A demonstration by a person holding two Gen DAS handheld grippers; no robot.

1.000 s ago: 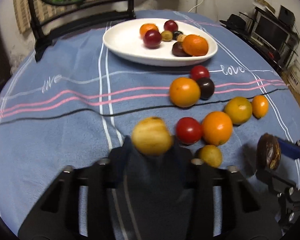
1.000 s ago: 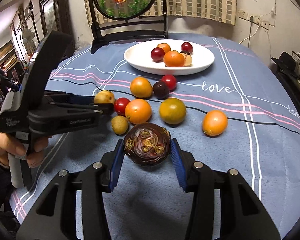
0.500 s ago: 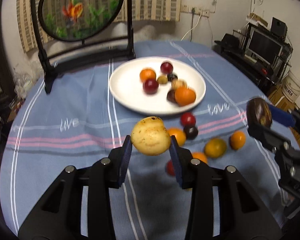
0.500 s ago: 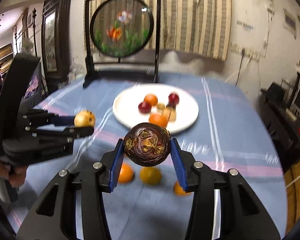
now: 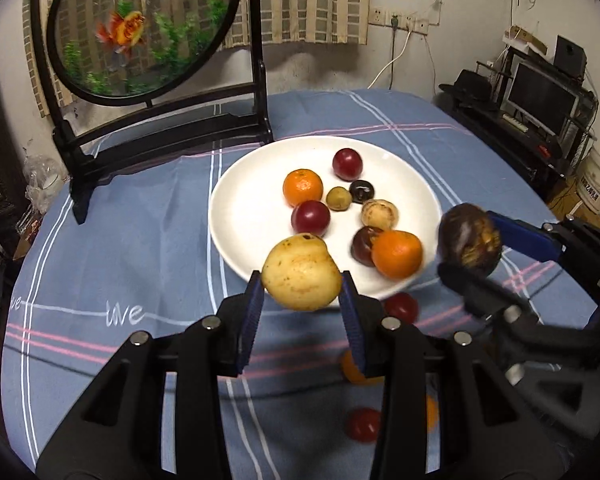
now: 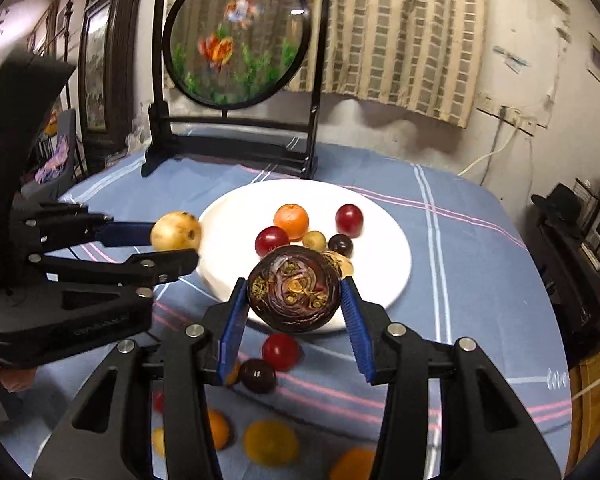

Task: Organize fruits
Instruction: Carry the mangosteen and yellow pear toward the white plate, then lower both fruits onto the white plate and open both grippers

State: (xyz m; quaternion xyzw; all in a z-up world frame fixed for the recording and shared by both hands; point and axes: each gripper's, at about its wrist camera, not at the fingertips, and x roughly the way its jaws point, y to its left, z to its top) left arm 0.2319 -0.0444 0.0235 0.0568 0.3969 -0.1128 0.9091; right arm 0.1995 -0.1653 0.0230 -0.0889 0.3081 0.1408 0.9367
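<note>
So there's a tabletop [image 5: 100, 240] under a blue striped cloth, with a white plate [image 5: 244, 216] of small fruit at the far side. Left gripper [image 5: 300, 300] has its fingers clamped on a yellow pear [image 5: 300, 276] over the plate's near rim; right gripper [image 6: 294, 304] grips a dark purple fruit [image 6: 294, 288] just beside it. Loose tomatoes [image 6: 281, 351] sit nearer.

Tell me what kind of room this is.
Probably a lived-in home room: a cloth-covered table with a white plate of fruit, a goldfish screen on a stand, and a monitor on a cluttered shelf.
</note>
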